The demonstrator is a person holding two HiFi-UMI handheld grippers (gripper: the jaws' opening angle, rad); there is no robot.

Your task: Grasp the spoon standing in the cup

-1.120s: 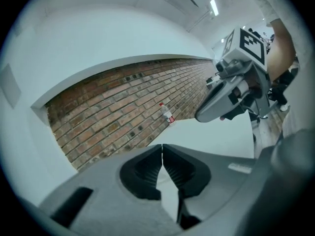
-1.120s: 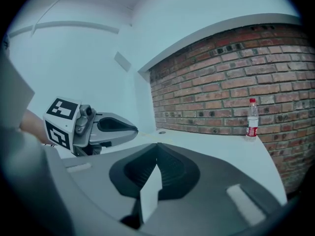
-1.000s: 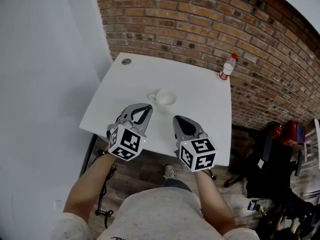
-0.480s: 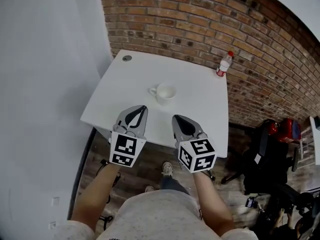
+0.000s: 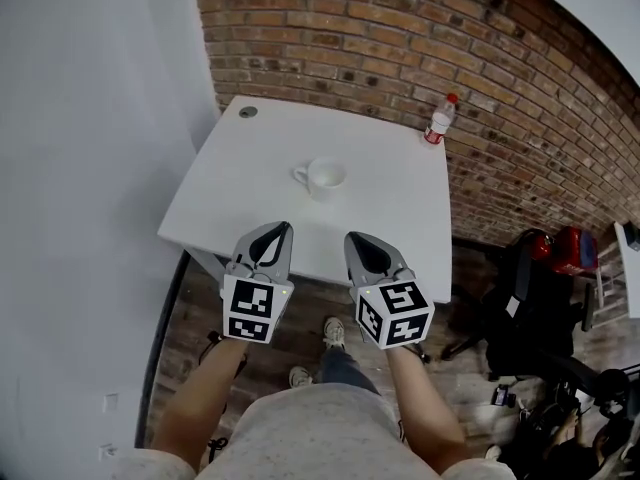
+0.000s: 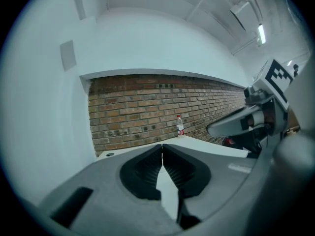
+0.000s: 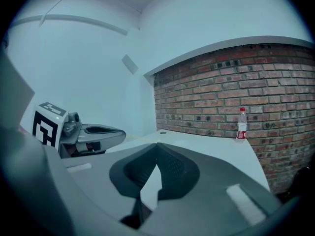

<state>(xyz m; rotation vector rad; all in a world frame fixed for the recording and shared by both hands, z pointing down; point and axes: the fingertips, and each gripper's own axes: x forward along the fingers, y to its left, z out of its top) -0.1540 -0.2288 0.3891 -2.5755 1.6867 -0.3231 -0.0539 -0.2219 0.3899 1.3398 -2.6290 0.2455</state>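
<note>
Brick wall backs the white surface (image 5: 400, 218). At 12 o'clock, well apart from both tools, stands the cup (image 5: 326, 177); no spoon discernible. Left tool (image 5: 284, 226) and right tool (image 5: 351, 236) are closed, empty: nothing is grasped now.

The left gripper (image 5: 282, 226) is farther back from the cup (image 5: 325, 177) than a second ago. It points straight now, not leaning in. The right gripper (image 5: 351, 236) sits nearer the table (image 5: 400, 198) edge too.

White table (image 5: 250, 193), cup (image 5: 325, 177), bottle (image 5: 439, 120)
</note>
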